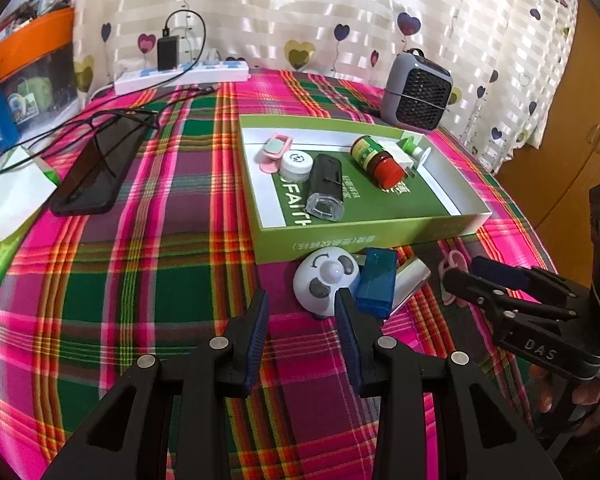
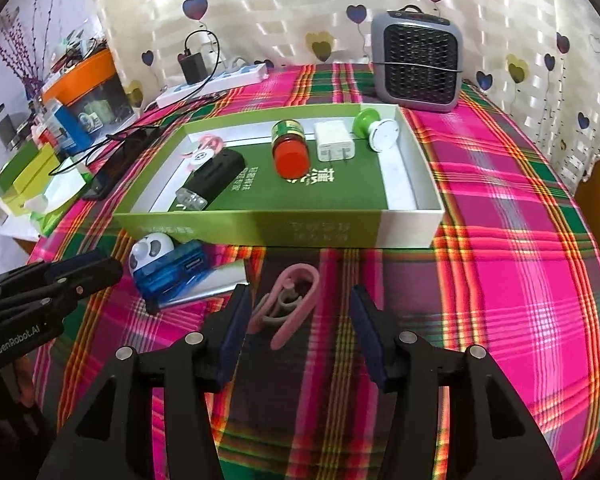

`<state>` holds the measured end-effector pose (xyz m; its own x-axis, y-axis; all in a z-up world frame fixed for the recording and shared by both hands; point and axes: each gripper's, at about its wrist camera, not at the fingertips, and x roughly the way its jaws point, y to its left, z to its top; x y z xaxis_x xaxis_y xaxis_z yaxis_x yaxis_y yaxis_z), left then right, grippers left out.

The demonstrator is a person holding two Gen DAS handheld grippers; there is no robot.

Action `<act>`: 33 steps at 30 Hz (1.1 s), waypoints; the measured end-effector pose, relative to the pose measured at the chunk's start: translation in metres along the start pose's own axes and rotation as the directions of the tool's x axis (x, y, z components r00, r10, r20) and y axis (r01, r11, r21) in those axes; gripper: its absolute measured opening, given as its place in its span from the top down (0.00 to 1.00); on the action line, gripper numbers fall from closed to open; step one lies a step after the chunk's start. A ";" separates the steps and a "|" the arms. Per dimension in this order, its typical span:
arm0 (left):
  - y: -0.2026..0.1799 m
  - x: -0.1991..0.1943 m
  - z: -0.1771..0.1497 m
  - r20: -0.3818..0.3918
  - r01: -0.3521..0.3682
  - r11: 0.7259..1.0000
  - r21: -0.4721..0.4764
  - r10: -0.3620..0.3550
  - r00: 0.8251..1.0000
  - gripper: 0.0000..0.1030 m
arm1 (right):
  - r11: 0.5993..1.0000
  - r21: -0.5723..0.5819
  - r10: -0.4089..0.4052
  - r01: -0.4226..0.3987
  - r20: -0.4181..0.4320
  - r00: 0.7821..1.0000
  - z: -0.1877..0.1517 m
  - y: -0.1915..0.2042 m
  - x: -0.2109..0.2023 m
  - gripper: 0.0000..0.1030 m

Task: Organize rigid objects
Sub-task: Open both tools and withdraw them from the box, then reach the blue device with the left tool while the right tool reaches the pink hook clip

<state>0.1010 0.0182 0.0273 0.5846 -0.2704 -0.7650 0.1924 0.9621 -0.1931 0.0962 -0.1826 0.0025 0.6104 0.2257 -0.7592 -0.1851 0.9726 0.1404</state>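
A green box lid (image 1: 380, 236) (image 2: 260, 232) on the plaid table holds a red-capped bottle (image 1: 374, 158) (image 2: 290, 148), a black flashlight (image 1: 326, 188) (image 2: 212, 180), a white jar (image 1: 297, 165), a white charger (image 2: 334, 142), a pink clip (image 1: 274, 152) and a green-white spool (image 2: 374, 128). In front of it lie a white panda gadget (image 1: 326, 282) (image 2: 152, 250), a blue USB hub (image 1: 376, 284) (image 2: 172, 276), a silver bar (image 1: 410, 284) (image 2: 216, 284) and a pink clip (image 2: 288, 304) (image 1: 454, 266). My left gripper (image 1: 302, 304) is open, just left of the panda gadget. My right gripper (image 2: 296, 300) is open around the pink clip.
A grey fan heater (image 1: 416, 94) (image 2: 416, 60) stands behind the box. A black phone (image 1: 96, 164), cables, a power strip (image 1: 180, 74) (image 2: 216, 80) and a tissue pack (image 1: 8, 204) lie at the left. Boxes and clutter stand past the table's left edge.
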 end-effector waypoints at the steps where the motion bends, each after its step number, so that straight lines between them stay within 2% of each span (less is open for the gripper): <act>1: 0.000 0.000 0.000 0.000 0.006 1.000 0.001 -0.006 1.000 0.68 | 1.000 0.000 -0.003 0.003 -0.003 1.000 0.000 0.000 0.001 0.50; 11: -0.015 0.001 0.003 -0.009 0.073 0.997 0.034 -0.073 0.997 0.68 | 1.000 -0.022 -0.019 0.018 -0.016 1.000 0.002 0.003 0.008 0.50; 23: -0.030 0.004 0.004 -0.014 0.086 0.994 0.071 -0.086 0.996 0.68 | 0.997 -0.032 -0.076 0.075 -0.026 0.997 0.003 -0.005 0.009 0.50; 33: -0.046 0.016 0.009 -0.041 0.081 0.990 0.117 -0.076 0.996 0.68 | 0.996 -0.027 -0.080 0.079 -0.022 0.997 0.003 -0.013 0.008 0.50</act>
<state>0.1089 -0.0308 0.0298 0.5355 -0.3415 -0.7724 0.3297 0.9265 -0.1811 0.1059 -0.1934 -0.0037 0.6061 0.1459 -0.7819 -0.1564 0.9857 0.0627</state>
